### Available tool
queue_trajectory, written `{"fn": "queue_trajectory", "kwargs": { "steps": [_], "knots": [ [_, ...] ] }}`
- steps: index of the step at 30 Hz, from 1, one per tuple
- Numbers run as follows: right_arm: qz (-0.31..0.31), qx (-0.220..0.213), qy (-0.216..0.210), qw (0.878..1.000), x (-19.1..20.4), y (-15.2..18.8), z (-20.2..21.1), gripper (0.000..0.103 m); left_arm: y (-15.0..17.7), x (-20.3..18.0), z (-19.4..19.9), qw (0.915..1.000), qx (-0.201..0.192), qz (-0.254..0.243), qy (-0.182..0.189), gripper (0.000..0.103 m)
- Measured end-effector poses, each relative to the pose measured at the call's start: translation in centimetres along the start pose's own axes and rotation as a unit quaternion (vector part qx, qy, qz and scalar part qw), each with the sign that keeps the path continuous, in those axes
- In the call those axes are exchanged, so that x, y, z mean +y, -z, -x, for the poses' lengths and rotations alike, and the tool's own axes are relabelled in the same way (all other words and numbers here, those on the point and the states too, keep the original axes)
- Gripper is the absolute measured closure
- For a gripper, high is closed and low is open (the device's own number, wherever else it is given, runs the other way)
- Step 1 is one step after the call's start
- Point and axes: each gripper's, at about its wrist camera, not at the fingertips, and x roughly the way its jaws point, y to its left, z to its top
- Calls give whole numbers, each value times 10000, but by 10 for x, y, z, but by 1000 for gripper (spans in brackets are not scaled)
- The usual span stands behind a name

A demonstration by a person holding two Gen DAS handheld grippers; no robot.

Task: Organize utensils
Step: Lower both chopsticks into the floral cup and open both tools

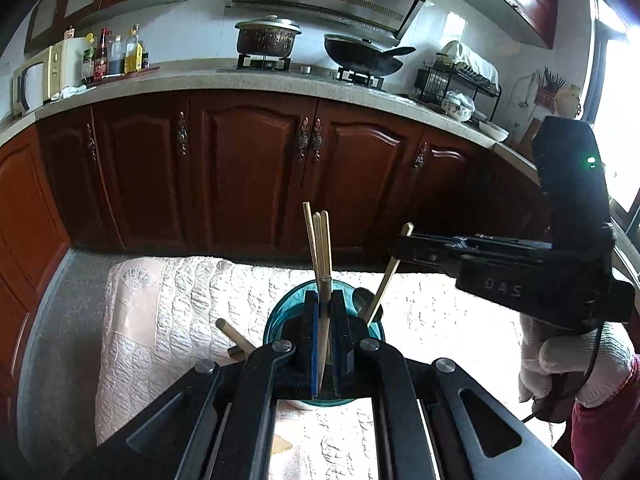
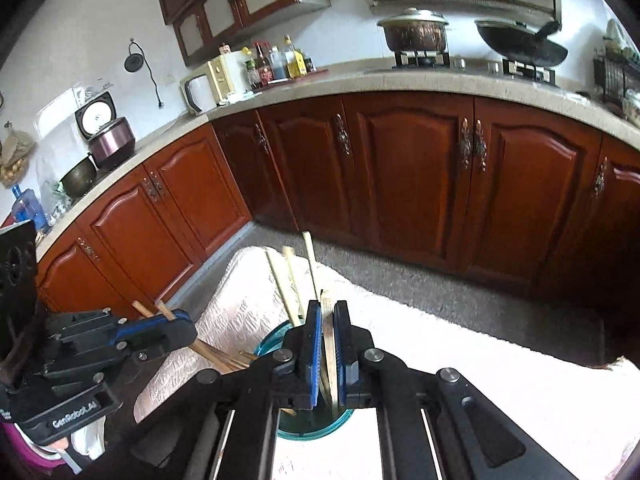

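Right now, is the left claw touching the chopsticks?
Touching: the left wrist view shows the left claw shut on chopsticks above the cup.

Both my wrist cameras look down their fingers, close over the teal cup [image 1: 280, 320] (shared), facing the cabinets [image 2: 412, 176].

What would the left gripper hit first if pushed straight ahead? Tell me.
Likely the teal glass cup directly beyond its fingers, which are shut on a chopstick; depth is unclear.

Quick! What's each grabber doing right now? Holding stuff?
Left gripper: shut on chopsticks over the blue cup.
Right gripper: shut on a chopstick in that cup.
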Motion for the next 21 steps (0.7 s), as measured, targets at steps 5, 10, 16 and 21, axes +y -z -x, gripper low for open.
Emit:
{"fn": "queue_trajectory", "kwargs": {
  "steps": [5,10,16,21],
  "knots": [
    [-131,-58,-9,9999,-5,0,-3,92,0,-4,-3,10000,-33,-40,-52,98],
    [-274,-15,-79,9996,-9,2,-7,87,0,-6,-3,9998,-58,-90,-144,98],
    [-274,57,-95,9996,-7,7,-7,83,1,-7,-3,9998,10,-118,-177,97],
    [-324,85,-112,9994,-5,14,-2,78,1,-9,2,9998,2,-109,-190,77]
  ]
}}
